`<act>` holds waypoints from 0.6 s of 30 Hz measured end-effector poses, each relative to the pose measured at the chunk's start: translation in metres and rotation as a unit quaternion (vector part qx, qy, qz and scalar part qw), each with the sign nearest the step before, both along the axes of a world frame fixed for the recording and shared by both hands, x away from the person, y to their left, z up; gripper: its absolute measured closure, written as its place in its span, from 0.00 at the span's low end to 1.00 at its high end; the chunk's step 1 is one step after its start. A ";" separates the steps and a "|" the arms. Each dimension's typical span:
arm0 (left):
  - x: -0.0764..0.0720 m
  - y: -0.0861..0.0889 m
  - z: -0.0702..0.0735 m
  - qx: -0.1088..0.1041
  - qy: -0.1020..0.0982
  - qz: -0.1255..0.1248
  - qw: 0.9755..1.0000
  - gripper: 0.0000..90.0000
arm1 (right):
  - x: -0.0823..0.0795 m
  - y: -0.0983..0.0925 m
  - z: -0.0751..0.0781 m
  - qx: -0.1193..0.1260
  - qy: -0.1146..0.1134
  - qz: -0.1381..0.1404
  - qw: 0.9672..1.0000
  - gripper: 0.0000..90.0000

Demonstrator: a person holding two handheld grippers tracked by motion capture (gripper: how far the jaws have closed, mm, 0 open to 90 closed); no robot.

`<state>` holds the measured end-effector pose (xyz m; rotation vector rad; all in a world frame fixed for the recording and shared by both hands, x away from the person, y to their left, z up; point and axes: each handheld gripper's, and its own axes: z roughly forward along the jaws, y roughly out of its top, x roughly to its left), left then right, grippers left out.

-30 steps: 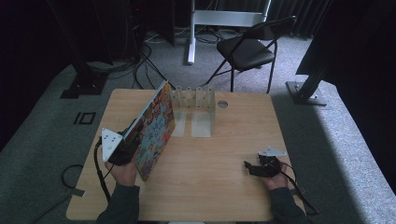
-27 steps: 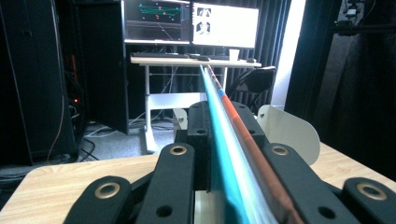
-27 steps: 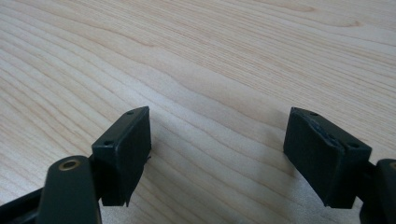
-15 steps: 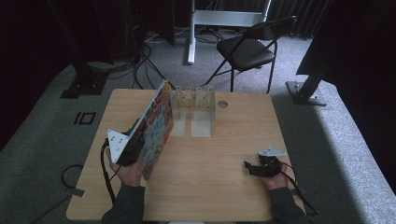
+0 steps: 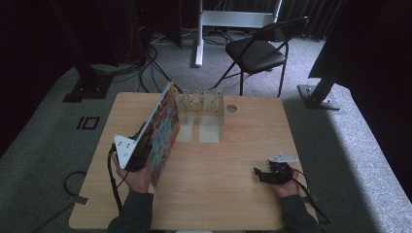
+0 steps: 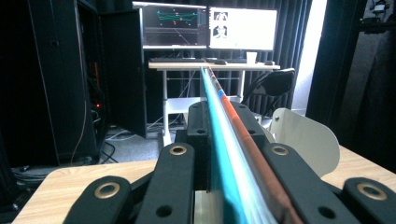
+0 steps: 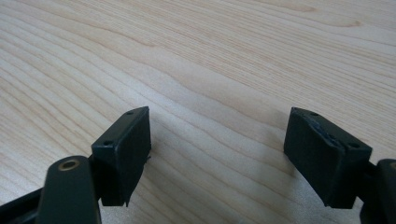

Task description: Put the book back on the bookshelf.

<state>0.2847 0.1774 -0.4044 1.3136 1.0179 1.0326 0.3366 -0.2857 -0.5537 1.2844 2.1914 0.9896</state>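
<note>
A thin colourful book [image 5: 165,127] stands tilted on its lower edge at the table's left side, its top leaning toward the white rack [image 5: 200,101]. My left gripper [image 5: 145,148] is shut on the book from its left face. In the left gripper view the book's teal and red edge [image 6: 218,140] runs straight up between the two black jaws of that gripper [image 6: 224,122]. My right gripper [image 5: 261,174] rests on the table at the right front, pointing left. Its jaws [image 7: 217,154] stand open over bare wood with nothing between them.
The white slotted rack stands at the table's far middle, with two white plates [image 5: 210,128] lying flat in front of it; one rounded divider [image 6: 308,140] shows beside the book. A small hole [image 5: 231,108] is in the tabletop. A black chair [image 5: 257,51] stands beyond the table.
My left hand has shifted slightly to the right and nearer with the book, still gripped. The right gripper has stayed where it was.
</note>
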 end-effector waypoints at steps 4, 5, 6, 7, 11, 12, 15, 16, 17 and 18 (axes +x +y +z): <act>0.002 0.000 0.000 -0.001 0.000 0.002 1.000 0.89 | 0.000 0.000 0.000 0.000 0.000 0.000 1.000 0.25; 0.003 0.000 0.000 -0.003 0.000 0.003 1.000 0.90 | 0.000 0.000 0.000 0.000 0.000 0.000 1.000 0.25; 0.004 0.000 0.000 -0.005 0.000 0.005 1.000 0.90 | 0.000 0.000 0.000 0.000 0.000 0.000 1.000 0.25; 0.005 -0.001 0.000 -0.004 0.001 0.006 1.000 0.90 | 0.000 0.000 0.000 0.000 0.000 0.000 1.000 0.25; 0.007 -0.003 0.000 -0.005 0.000 0.011 1.000 0.90 | 0.000 0.000 0.000 0.000 0.000 0.000 1.000 0.25; 0.007 -0.004 -0.001 -0.006 -0.001 0.013 1.000 0.90 | 0.000 0.000 0.000 0.000 0.000 0.000 1.000 0.25; 0.008 -0.007 -0.002 -0.003 -0.004 0.018 1.000 0.90 | 0.000 0.000 0.000 0.000 0.000 0.000 1.000 0.25; 0.008 -0.008 -0.002 -0.002 -0.005 0.019 1.000 0.90 | 0.000 0.000 0.000 0.000 0.000 0.000 1.000 0.25; 0.009 -0.009 -0.002 -0.002 -0.005 0.020 1.000 0.90 | 0.000 0.000 0.000 0.000 0.000 0.000 1.000 0.25; 0.009 -0.009 -0.002 -0.001 -0.005 0.021 1.000 0.90 | 0.000 0.000 0.000 0.000 0.000 0.000 1.000 0.25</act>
